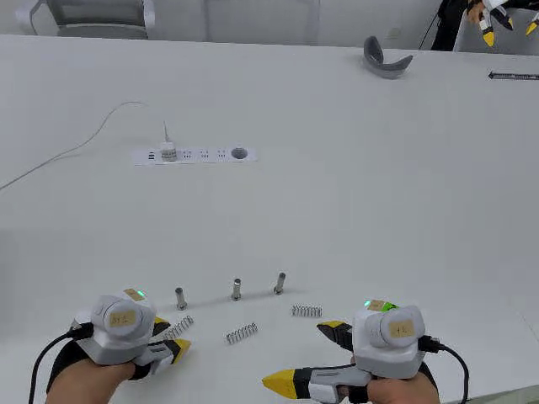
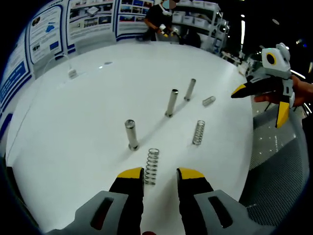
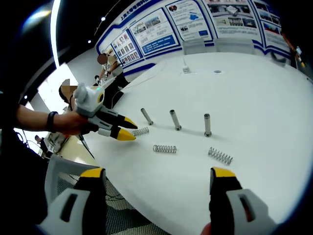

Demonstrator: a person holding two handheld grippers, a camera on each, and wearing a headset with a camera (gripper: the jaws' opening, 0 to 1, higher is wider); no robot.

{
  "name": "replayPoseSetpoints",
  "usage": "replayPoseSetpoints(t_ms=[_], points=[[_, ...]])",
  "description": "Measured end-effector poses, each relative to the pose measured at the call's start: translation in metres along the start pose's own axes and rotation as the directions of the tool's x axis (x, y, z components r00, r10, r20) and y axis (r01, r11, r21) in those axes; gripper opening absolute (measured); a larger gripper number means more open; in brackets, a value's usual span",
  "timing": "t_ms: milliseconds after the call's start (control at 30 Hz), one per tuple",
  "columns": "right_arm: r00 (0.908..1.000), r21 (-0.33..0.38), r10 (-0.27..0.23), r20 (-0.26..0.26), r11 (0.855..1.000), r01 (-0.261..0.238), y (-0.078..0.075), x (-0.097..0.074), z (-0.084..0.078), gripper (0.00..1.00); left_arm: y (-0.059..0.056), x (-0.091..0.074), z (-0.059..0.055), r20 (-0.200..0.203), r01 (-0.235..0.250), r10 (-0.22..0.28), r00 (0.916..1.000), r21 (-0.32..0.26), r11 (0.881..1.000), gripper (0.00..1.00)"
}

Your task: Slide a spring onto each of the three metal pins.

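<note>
Spring (image 2: pixel 152 166) nearest the left tool (image 2: pixel 161 172), whose spread jaws straddle its end, could skid away if pinched off-centre; right tool (image 3: pixel 157 172) gapes wide.

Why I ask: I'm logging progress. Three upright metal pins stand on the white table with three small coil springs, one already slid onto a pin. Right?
Not quite. The head view shows all three small coil springs lying on the white table near the three upright metal pins; none is on a pin.

The left hand-held gripper (image 1: pixel 173 333) and right hand-held gripper (image 1: pixel 301 355) are grey-white, yellow-tipped, black-cabled.
</note>
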State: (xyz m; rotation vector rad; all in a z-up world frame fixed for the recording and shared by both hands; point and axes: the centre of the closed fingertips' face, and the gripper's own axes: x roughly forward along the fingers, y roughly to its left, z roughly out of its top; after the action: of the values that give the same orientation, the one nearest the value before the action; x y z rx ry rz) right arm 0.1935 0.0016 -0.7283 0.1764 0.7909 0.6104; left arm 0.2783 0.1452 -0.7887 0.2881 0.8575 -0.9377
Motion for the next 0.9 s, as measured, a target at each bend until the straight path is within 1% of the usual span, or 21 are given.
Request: replayPoseSetpoints(t_ms=[67, 167, 233, 300, 333, 367, 467, 533, 633, 667, 700, 767, 800, 900], points=[[1.0, -0.002, 0.003, -0.002, 1.0, -0.003, 0.001, 0.0, 0.0, 0.89, 0.001, 0.001, -0.001, -0.002, -0.008, 0.008, 1.0, -0.004, 1.0, 0.26], [1.0, 0.001, 0.0, 0.001, 1.0, 0.0, 0.001, 0.0, 0.001, 0.89, 0.004, 0.004, -0.007, -0.023, -0.027, 0.027, 0.9994, 0.005, 1.0, 0.24], [1.0, 0.002, -0.002, 0.003, 1.0, 0.002, 0.0, 0.0, 0.001, 0.89, 0.005, 0.005, -0.008, -0.026, -0.033, 0.033, 0.9991, -0.001, 0.999, 0.22], [1.0, 0.006, -0.004, 0.007, 1.0, 0.004, -0.001, -0.001, 0.002, 0.89, 0.006, 0.007, -0.012, -0.036, -0.035, 0.035, 0.9988, -0.001, 0.999, 0.2], [1.0, 0.009, -0.005, 0.009, 1.0, 0.005, -0.001, -0.001, 0.002, 0.89, 0.011, 0.01, -0.007, 0.0, -0.05, 0.05, 0.9988, 0.019, 0.999, 0.18], [0.9999, 0.013, -0.005, 0.01, 1.0, 0.005, -0.001, -0.001, 0.002, 0.88, 0.011, 0.009, -0.011, -0.025, -0.046, 0.046, 0.9986, 0.006, 0.999, 0.17], [0.9999, 0.022, -0.007, 0.008, 1.0, 0.006, -0.002, 0.0, 0.0, 0.88, 0.013, 0.01, -0.008, -0.02, -0.049, 0.049, 0.9986, 0.002, 0.999, 0.14], [1.0, 0.019, -0.004, 0.003, 1.0, 0.004, 0.0, 0.0, -0.001, 0.88, 0.014, 0.01, -0.008, -0.023, -0.065, 0.066, 0.9976, 0.035, 0.997, 0.12], [1.0, 0.019, -0.004, 0.001, 1.0, 0.004, 0.001, 0.0, -0.001, 0.88, 0.013, 0.011, -0.007, -0.025, -0.067, 0.069, 0.9973, 0.069, 0.995, 0.11], [1.0, 0.021, -0.004, 0.004, 1.0, 0.004, 0.001, 0.0, 0.0, 0.88, 0.012, 0.011, -0.007, -0.025, -0.061, 0.063, 0.9977, 0.074, 0.995, 0.11], [1.0, 0.024, -0.003, 0.005, 1.0, 0.003, 0.0, -0.001, -0.001, 0.87, 0.012, 0.012, -0.007, -0.024, -0.058, 0.06, 0.9979, 0.069, 0.996, 0.11], [1.0, 0.027, -0.002, 0.01, 1.0, 0.002, 0.001, -0.001, 0.001, 0.87, 0.01, 0.011, -0.008, -0.038, -0.06, 0.062, 0.9974, 0.036, 0.998, 0.11], [0.9999, 0.027, -0.003, 0.011, 1.0, 0.003, 0.001, -0.002, 0.001, 0.87, 0.01, 0.011, -0.007, -0.036, -0.058, 0.059, 0.9976, 0.035, 0.998, 0.11], [0.9998, 0.03, -0.002, 0.02, 1.0, 0.001, 0.001, -0.003, 0.002, 0.86, 0.005, 0.009, -0.009, -0.041, -0.049, 0.05, 0.9979, 0.021, 0.999, 0.1]])
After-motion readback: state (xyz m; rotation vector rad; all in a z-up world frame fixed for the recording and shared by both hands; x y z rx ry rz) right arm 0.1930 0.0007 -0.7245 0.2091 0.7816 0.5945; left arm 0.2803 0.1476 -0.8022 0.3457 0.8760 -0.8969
